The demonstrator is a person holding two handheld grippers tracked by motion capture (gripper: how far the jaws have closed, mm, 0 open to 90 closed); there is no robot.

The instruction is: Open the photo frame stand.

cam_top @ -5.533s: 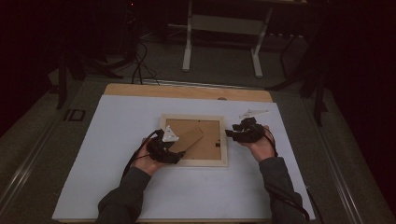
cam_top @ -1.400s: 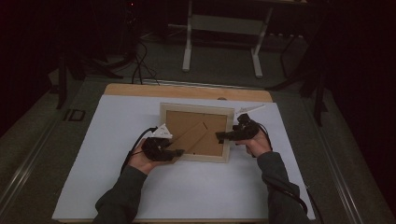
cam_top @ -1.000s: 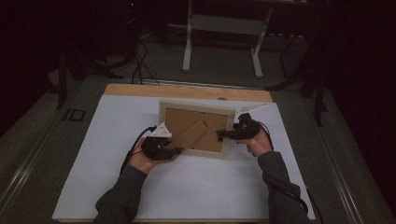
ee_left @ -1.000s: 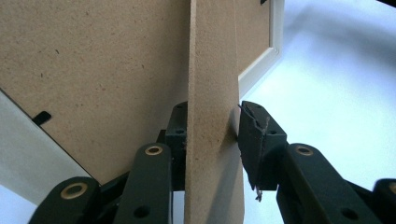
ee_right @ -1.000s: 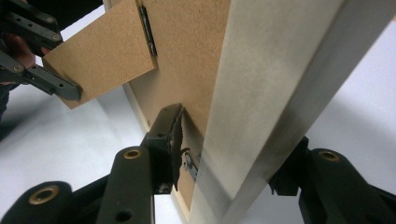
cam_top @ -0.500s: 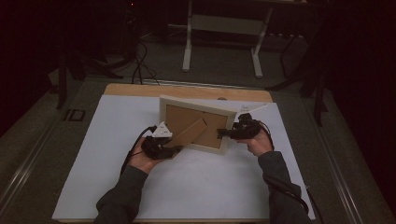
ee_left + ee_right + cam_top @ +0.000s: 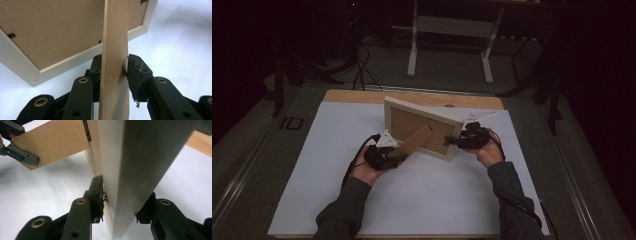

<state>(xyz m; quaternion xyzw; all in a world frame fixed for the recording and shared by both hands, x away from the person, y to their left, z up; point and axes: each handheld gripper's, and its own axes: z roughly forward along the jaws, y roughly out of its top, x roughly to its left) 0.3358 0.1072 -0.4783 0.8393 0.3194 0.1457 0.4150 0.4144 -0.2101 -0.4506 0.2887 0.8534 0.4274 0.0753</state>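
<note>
High view: looks forward and down over your table (image 7: 422, 195) | gripper views: ride close behind each pair of jaws | all three share the picture frame (image 7: 422, 127) (image 7: 50, 32) (image 7: 135, 170).

no readable text, labels or numbers

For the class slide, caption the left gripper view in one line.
Left tool pinches the frame's fold-out stand behind the picture frame.

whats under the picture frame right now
The white table mat lies under the picture frame, which is tipped up on its lower edge. Its stand leg angles out from the back. The strip of mat beneath that edge is covered.
</note>
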